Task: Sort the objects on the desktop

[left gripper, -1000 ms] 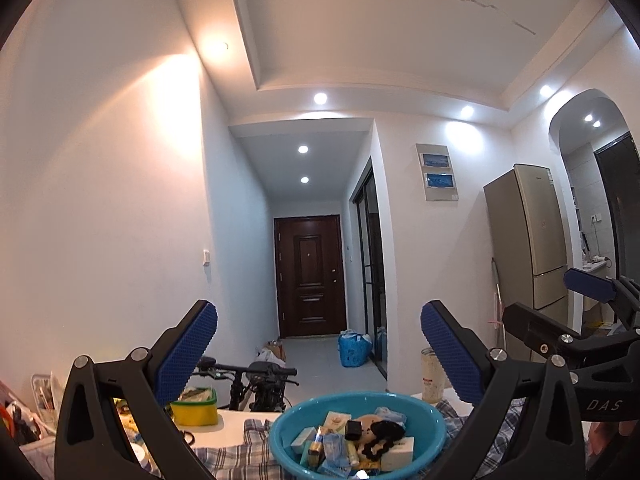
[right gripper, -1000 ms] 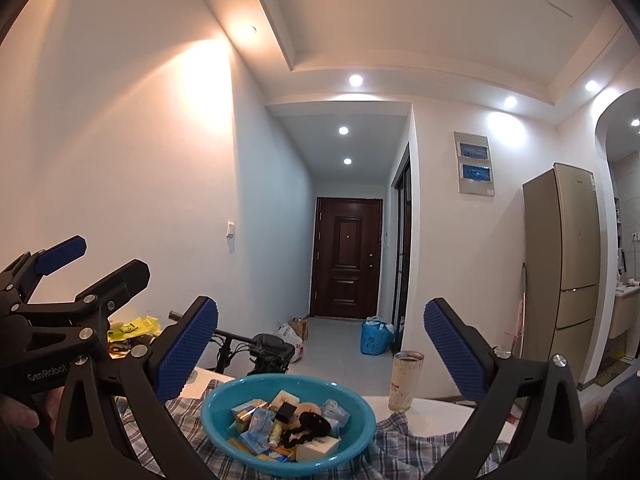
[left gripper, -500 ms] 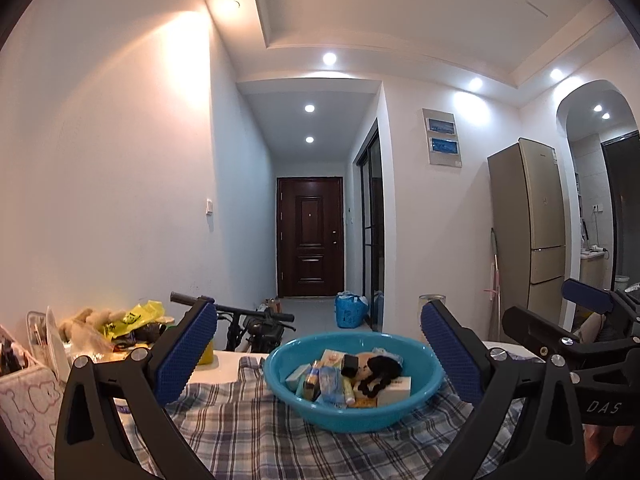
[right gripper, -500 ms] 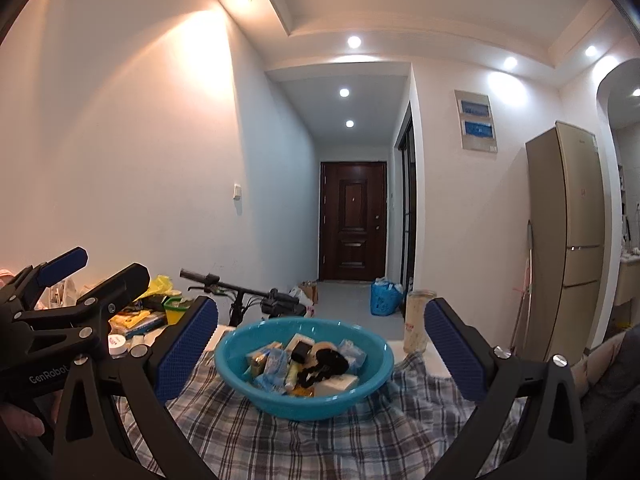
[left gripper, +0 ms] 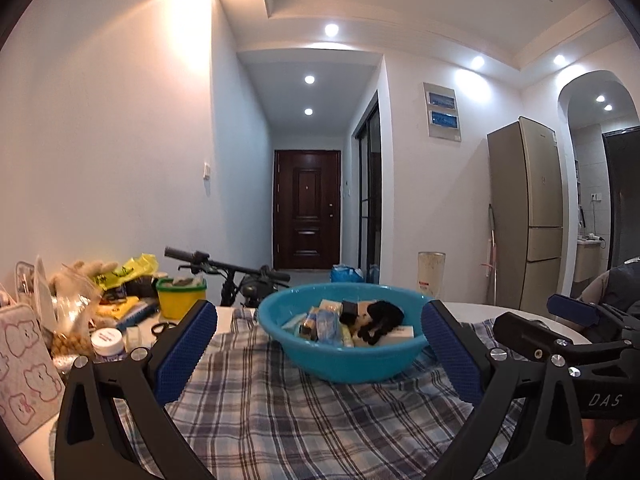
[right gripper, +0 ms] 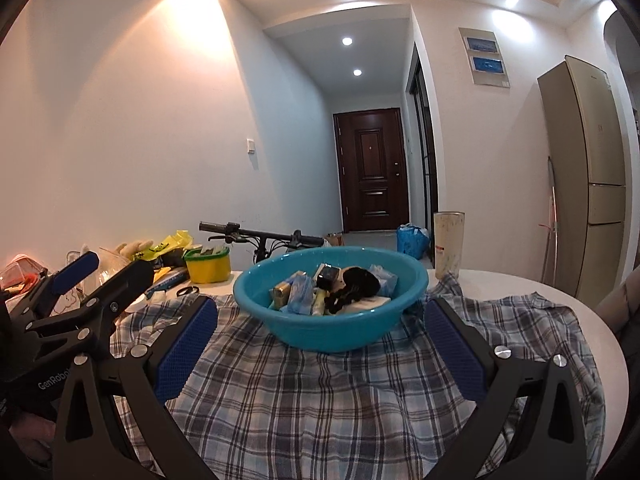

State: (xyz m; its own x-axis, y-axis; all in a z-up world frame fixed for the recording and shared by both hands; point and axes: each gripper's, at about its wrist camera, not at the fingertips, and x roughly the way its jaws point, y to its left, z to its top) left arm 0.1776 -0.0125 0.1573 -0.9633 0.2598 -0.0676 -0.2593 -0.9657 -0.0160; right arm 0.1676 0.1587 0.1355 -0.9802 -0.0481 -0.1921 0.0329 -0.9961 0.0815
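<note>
A teal plastic basin (left gripper: 344, 356) (right gripper: 332, 328) stands on a plaid cloth (left gripper: 304, 424) (right gripper: 320, 400) on a white table. It holds several small items: boxes, blue packets, a yellow tube and a black tangle (left gripper: 380, 316) (right gripper: 354, 284). My left gripper (left gripper: 320, 352) is open and empty, held in front of the basin. My right gripper (right gripper: 320, 348) is open and empty, also in front of the basin. Each gripper shows at the edge of the other's view, the right one (left gripper: 576, 324) and the left one (right gripper: 76, 276).
Clutter lies at the table's left: a yellow-green tub (left gripper: 180, 296) (right gripper: 208, 266), a white jar (left gripper: 107, 340), scissors (left gripper: 164, 326), bags, a patterned pouch (left gripper: 24, 364). A tall cup (left gripper: 431, 274) (right gripper: 448, 244) stands behind the basin. A bicycle handlebar (right gripper: 260, 236) is behind the table.
Both cameras have tilted downward: the basin and cloth moved up in view and more of the table shows. Both grippers stay open.
</note>
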